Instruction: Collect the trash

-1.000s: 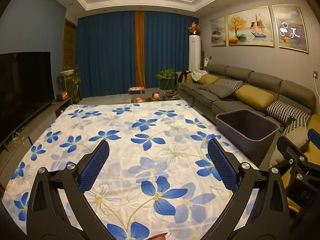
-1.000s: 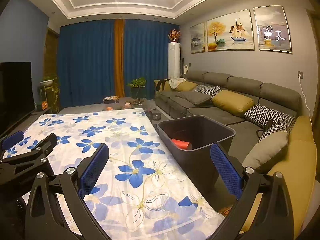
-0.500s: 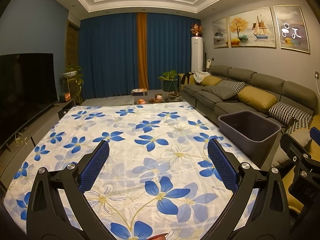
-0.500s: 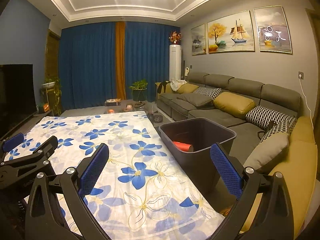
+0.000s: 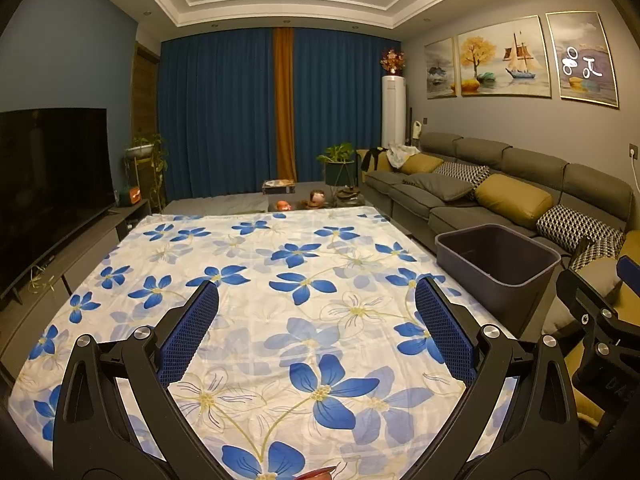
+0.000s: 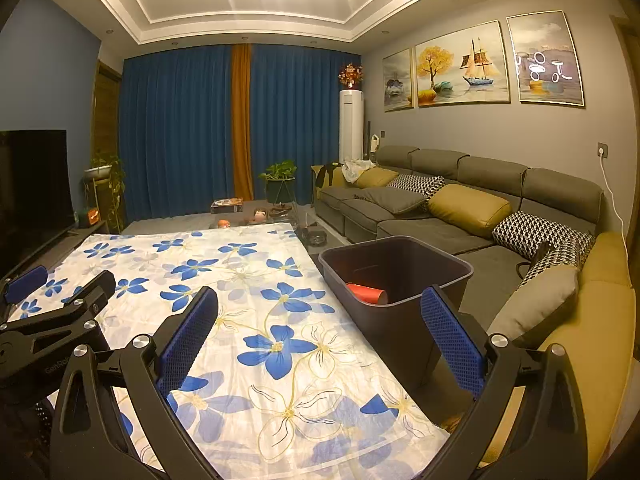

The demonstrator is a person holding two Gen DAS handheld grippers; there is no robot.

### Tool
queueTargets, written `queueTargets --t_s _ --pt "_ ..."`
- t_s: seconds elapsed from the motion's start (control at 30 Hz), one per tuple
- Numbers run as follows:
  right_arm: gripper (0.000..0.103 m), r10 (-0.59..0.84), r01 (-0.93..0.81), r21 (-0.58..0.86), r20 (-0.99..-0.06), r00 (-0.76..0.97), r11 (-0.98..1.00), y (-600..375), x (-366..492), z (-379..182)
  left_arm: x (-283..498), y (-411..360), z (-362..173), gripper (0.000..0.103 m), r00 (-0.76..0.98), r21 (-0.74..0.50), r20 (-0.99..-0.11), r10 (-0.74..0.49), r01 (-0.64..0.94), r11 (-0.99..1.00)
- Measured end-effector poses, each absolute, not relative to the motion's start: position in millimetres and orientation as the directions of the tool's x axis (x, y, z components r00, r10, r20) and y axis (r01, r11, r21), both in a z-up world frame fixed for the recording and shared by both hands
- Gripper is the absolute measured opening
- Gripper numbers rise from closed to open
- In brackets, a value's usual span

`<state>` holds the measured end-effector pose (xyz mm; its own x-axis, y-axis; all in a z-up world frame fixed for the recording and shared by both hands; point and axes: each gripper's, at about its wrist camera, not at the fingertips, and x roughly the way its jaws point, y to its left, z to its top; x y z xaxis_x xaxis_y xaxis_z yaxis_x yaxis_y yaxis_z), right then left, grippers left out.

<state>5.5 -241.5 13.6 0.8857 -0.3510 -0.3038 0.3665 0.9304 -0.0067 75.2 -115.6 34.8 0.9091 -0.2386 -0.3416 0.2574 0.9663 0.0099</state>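
A dark grey bin [image 6: 394, 276] stands at the right edge of the flower-print table [image 6: 248, 320], and a red can [image 6: 366, 294] lies on its side inside it. In the left wrist view the same bin [image 5: 496, 260] shows at the right, its contents hidden. My left gripper [image 5: 316, 312] hovers open above the table's near half, with nothing between its fingers. My right gripper [image 6: 320, 320] is open too, held over the table's right edge just short of the bin. A reddish rim [image 5: 318, 473] peeks in at the bottom of the left wrist view.
A long grey sofa [image 6: 460, 208] with yellow and patterned cushions runs along the right wall behind the bin. A television [image 5: 48, 176] stands on a low unit at the left. Small items and a plant [image 5: 338, 164] sit beyond the table's far end, before blue curtains.
Both cameras have tilted upward a little, so the table and bin sit lower in view. The grippers stay open and the can stays in the bin.
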Motion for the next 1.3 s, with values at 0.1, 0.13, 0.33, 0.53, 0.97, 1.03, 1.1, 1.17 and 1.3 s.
queueTargets --t_s 0.1,0.13,0.33,0.53,0.97,1.03,1.1,1.17,1.3 --pt "0.098 -0.348 0.365 -0.004 -0.305 0.886 0.931 -242.3 5.4 13.8 75.0 -115.5 35.9 0.097 0.909 0.010 -0.340 -0.239 0.258 0.966" --pt "0.098 -0.347 0.364 -0.004 -0.306 0.886 0.932 -242.2 5.4 14.0 75.0 -115.2 36.4 0.097 0.909 0.010 -0.340 -0.239 0.258 0.966" --pt "0.098 -0.348 0.364 -0.004 -0.305 0.887 0.931 -241.8 5.6 14.6 75.1 -115.4 36.0 0.097 0.910 0.010 -0.340 -0.239 0.257 0.966" --pt "0.098 -0.348 0.364 -0.004 -0.305 0.886 0.931 -242.0 5.4 14.9 74.5 -115.1 37.7 0.097 0.911 0.010 -0.336 -0.240 0.258 0.966" --pt "0.098 -0.347 0.364 -0.001 -0.305 0.887 0.931 -243.0 4.9 14.2 72.9 -115.0 39.6 0.097 0.911 0.008 -0.334 -0.243 0.260 0.966" --pt "0.098 -0.347 0.364 -0.002 -0.304 0.887 0.931 -242.9 4.7 14.4 72.9 -115.1 39.5 0.097 0.911 0.008 -0.335 -0.242 0.260 0.966" --pt "0.098 -0.346 0.364 0.000 -0.304 0.888 0.932 -243.4 4.4 14.2 72.8 -115.0 39.9 0.097 0.910 0.008 -0.335 -0.243 0.261 0.965" --pt "0.098 -0.348 0.365 0.000 -0.304 0.887 0.931 -243.7 4.3 14.2 72.8 -115.0 39.4 0.097 0.911 0.007 -0.334 -0.243 0.260 0.966" --pt "0.098 -0.349 0.366 0.002 -0.304 0.887 0.930 -244.2 2.8 14.4 72.9 -115.0 39.7 0.097 0.911 0.008 -0.334 -0.243 0.260 0.966"
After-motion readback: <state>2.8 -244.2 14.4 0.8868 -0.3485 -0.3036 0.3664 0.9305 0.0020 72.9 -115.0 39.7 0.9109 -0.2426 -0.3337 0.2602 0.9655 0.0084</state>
